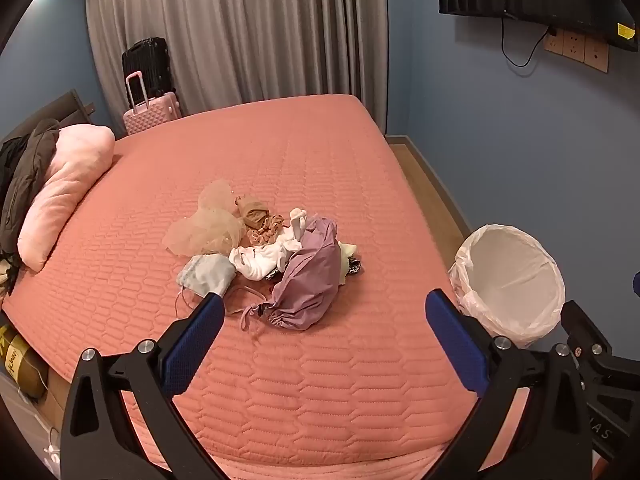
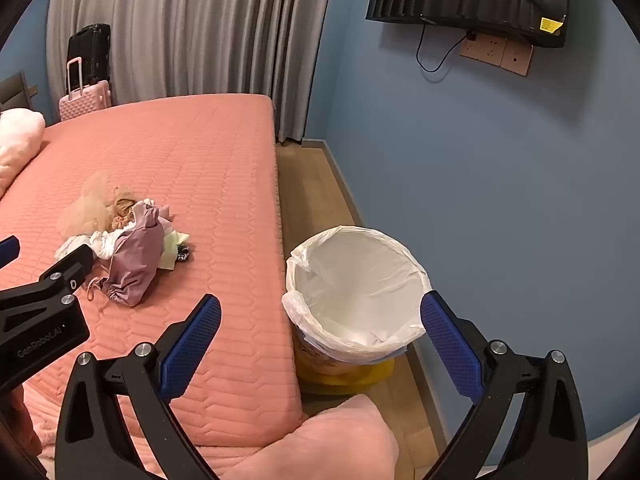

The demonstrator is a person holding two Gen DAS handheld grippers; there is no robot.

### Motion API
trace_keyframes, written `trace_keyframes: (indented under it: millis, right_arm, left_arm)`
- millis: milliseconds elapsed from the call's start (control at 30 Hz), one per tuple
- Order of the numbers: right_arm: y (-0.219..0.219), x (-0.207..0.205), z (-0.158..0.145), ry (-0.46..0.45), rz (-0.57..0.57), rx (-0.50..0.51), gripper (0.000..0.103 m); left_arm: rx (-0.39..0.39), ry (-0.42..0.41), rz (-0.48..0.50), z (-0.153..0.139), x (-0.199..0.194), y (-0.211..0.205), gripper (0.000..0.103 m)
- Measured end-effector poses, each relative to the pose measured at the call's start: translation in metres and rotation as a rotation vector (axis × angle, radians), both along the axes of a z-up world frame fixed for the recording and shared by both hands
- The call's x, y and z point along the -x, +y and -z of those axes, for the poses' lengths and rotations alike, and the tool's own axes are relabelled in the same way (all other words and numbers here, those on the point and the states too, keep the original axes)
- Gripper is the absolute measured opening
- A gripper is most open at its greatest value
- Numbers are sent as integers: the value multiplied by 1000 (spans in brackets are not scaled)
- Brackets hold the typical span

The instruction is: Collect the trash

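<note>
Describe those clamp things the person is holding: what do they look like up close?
Each is a black plastic tool that forks into two long fingers. The left gripper and right gripper match: each finger ends in a blue textured pad, fixed on with round silver bolts. The left gripper's body carries small pale lettering, too blurred to read for certain. No cables show.

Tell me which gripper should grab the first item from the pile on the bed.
Left gripper: open, facing the pile. Right gripper, also open, points toward the lined bin.
</note>
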State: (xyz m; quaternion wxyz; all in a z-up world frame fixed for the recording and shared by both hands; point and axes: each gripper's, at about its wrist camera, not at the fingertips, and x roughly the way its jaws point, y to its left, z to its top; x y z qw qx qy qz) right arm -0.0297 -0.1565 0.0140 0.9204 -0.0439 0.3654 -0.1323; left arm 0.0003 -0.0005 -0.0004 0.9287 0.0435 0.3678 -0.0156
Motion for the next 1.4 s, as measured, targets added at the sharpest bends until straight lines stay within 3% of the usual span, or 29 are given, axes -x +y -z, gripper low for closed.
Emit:
trace_keyframes:
  millis: [1400]
  right_arm:
    - [-4, 6, -17, -11, 9, 14, 97]
  left_arm:
    - [11, -32, -1, -8, 3, -1, 96]
